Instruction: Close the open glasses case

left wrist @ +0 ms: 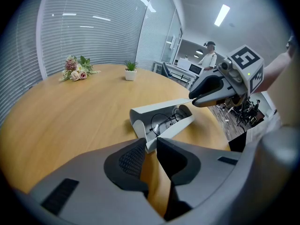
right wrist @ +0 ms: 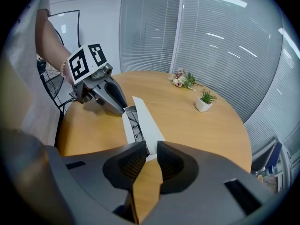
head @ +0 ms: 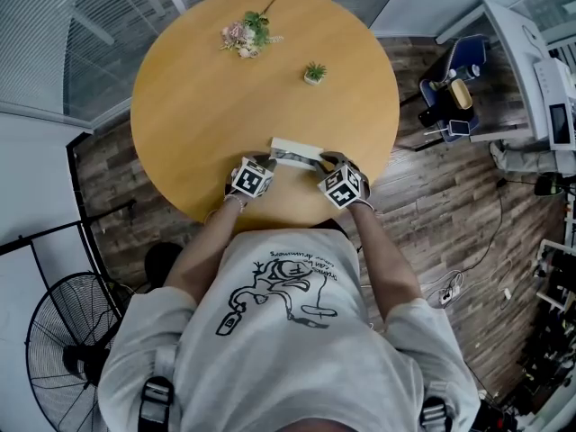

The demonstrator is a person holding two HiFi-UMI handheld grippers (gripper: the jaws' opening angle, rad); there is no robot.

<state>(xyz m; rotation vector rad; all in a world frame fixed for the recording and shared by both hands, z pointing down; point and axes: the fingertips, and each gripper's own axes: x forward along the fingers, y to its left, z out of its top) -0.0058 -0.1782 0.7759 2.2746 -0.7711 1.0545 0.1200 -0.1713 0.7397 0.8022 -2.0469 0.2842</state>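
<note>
Glasses case, pale grey, gapes open, spectacles inside; left tongs, right tongs pinch its ends.

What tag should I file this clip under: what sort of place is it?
Probably an office or meeting room: a round wooden table, window blinds along the glass walls, and a desk loaded with equipment at the side.

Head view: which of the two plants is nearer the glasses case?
The potted plant, green in a white pot; the pink flower bunch lies farther off, by the table's far edge.
</note>
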